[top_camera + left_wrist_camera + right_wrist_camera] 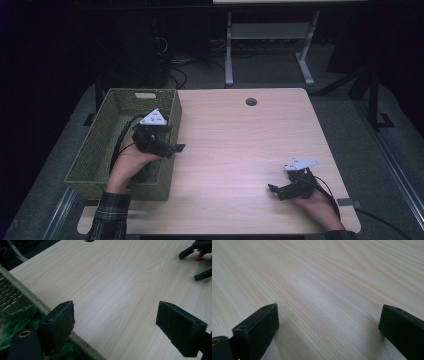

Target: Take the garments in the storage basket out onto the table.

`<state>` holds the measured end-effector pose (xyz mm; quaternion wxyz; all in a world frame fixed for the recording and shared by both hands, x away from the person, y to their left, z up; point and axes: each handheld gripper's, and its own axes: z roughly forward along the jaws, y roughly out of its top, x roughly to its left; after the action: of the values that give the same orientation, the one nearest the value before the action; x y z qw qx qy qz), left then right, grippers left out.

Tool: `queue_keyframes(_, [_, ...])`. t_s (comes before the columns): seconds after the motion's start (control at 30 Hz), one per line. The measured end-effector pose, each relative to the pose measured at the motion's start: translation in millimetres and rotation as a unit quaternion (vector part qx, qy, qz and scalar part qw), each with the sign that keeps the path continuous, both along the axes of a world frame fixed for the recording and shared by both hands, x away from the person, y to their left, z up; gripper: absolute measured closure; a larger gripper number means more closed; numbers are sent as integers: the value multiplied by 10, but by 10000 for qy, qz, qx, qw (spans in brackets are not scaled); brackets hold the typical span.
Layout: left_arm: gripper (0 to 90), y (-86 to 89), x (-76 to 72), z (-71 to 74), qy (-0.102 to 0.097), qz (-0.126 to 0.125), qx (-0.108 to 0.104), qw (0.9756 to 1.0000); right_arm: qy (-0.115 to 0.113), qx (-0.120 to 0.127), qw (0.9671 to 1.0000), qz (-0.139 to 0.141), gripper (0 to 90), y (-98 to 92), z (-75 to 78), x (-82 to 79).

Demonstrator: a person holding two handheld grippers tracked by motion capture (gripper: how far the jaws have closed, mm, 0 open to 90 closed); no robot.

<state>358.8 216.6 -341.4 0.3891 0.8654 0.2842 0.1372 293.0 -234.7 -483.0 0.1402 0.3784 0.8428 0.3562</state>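
My left gripper (172, 139) hovers at the right wall of a green woven basket (100, 145), held by a hand reaching over the basket. Its jaws stand wide open with nothing between them, out over the wooden table (117, 290). The basket rim (32, 301) runs under the left jaw in the left gripper view, and something green and fuzzy (16, 318) lies inside the basket. My right gripper (276, 191) rests low near the table's front right, open and holding nothing. The right gripper (197, 262) also appears far off in the left gripper view. The right gripper view has bare tabletop (324, 285) between the jaws.
A round cable hole (251, 101) sits near the table's far edge. The basket takes up the table's left side. Behind the table stand a white desk frame (229, 55) and cables on a dark floor.
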Motion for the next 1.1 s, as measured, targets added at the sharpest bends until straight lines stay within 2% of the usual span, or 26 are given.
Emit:
queue_keyframes(0.23, [147, 169, 34, 17, -17, 230, 23, 9997, -1, 1, 10000, 1, 26, 0, 0, 0])
queue_keyframes(0.3, [182, 221, 41, 15, -35, 263, -6, 9996, 1, 5, 10000, -3, 26, 1, 0, 0])
queue_keyframes(0.4, [182, 293, 59, 15, -43, 379, -12, 9993, 2, 0, 10000, -1, 26, 0, 0, 0])
queue_keyframes(0.57, [235, 384, 90, 14, -15, 438, 105, 9990, 3, 3, 10000, -3, 26, 0, 0, -1])
queue_keyframes(0.67, [239, 480, 123, -2, 19, 596, 121, 9981, -4, 2, 10000, -1, 26, 0, -1, 0])
queue_keyframes(1.1, [305, 715, 204, -94, 15, 950, 235, 9952, 1, 3, 10000, 0, 26, 0, 0, 0])
